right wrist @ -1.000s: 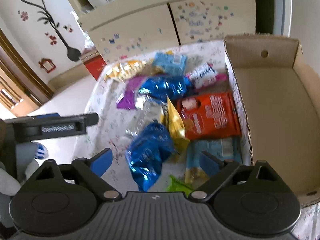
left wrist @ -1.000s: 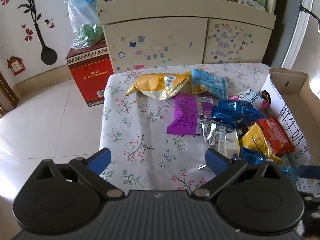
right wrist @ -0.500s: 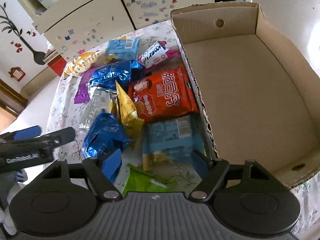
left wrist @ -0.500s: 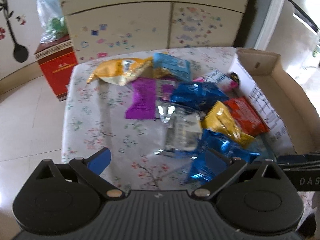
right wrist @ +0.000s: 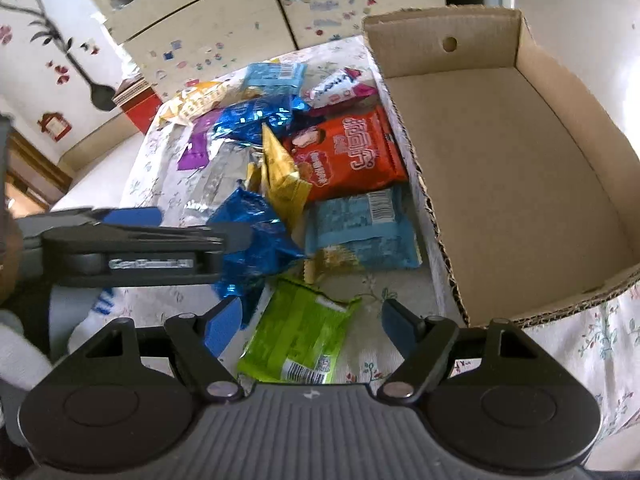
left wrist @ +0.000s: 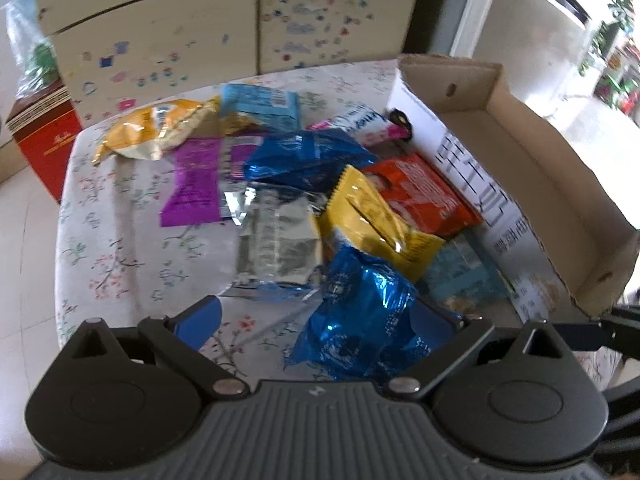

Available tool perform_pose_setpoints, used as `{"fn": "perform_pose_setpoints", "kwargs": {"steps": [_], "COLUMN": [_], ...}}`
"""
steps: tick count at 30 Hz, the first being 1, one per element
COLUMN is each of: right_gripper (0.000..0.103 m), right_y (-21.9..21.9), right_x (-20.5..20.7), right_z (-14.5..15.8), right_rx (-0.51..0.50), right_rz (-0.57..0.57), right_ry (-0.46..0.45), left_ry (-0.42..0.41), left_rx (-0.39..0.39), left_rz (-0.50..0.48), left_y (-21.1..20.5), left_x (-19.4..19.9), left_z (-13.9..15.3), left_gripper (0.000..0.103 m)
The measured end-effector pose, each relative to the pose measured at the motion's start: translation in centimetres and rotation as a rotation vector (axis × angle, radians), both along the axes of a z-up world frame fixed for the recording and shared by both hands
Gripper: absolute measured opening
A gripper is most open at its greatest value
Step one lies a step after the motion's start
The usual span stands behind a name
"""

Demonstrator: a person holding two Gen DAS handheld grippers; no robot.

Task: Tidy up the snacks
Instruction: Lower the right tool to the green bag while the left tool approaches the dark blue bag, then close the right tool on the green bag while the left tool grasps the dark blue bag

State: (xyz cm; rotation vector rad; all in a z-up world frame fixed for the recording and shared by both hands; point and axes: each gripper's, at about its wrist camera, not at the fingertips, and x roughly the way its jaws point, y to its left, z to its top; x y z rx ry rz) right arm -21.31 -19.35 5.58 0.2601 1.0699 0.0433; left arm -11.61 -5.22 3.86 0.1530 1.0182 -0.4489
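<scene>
— Two big things first: our table (right wrist: 592,344) under its flowered cloth, and the cardboard box (right wrist: 500,168) on its right side, open-topped and bare inside.

— Where do we see the snacks?

— Heaped on the cloth just left of the box wall. We count an orange packet (right wrist: 348,152) touching that wall, a pale blue packet (right wrist: 360,228) below it, a yellow packet (right wrist: 280,176) tilted on the pile, a silver packet (left wrist: 276,244), a purple packet (left wrist: 196,184), and farther back another foil bag (left wrist: 304,154) in blue.

— And nearest our tools?

— Under our right gripper (right wrist: 310,326) lies a green packet (right wrist: 300,336), right between the jaws. They have just been closing in, yet the pads stand clear of it on both sides, so they are spread and hold nothing.

— Our left one?

— Our left gripper (left wrist: 316,326) is spread wide too. A crinkled blue bag (left wrist: 360,308) sits between its fingers, close against the right finger; whether they touch we cannot tell. The left finger (left wrist: 200,320) is over bare cloth, well apart from the bag.
</scene>
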Motion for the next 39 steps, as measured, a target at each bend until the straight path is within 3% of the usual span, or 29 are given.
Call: {"fn": "perform_pose_setpoints", "kwargs": {"steps": [13, 16, 20, 25, 34, 39], "right_gripper": [0.083, 0.083, 0.083, 0.083, 0.087, 0.087], "right_y": [1.0, 0.9, 0.9, 1.4, 2.2, 2.8], "right_x": [-2.5, -2.3, -1.9, -1.2, -0.6, -0.4], "right_z": [-1.8, -2.3, -2.8, -3.6, -3.9, -4.0], "right_rx": [0.095, 0.106, 0.107, 0.087, 0.039, -0.001], "right_rz": [-0.009, -0.038, -0.066, -0.095, -0.105, -0.100], "right_ry": [0.082, 0.110, 0.130, 0.144, 0.139, 0.132], "left_ry": [-0.008, -0.007, -0.001, -0.010, -0.013, -0.007], "left_rx": [0.034, 0.069, 0.045, 0.088, 0.084, 0.067], "left_rz": [-0.114, -0.120, -0.132, -0.093, -0.058, -0.057], "left_y": [-1.9, -1.9, -1.1, -0.8, -0.4, 0.1], "left_x": [-0.6, -0.7, -0.8, -0.4, -0.3, -0.3], "left_z": [-1.7, -2.2, -2.1, -3.0, -3.3, -3.2], "left_gripper": [0.100, 0.099, 0.099, 0.097, 0.083, 0.066]}}
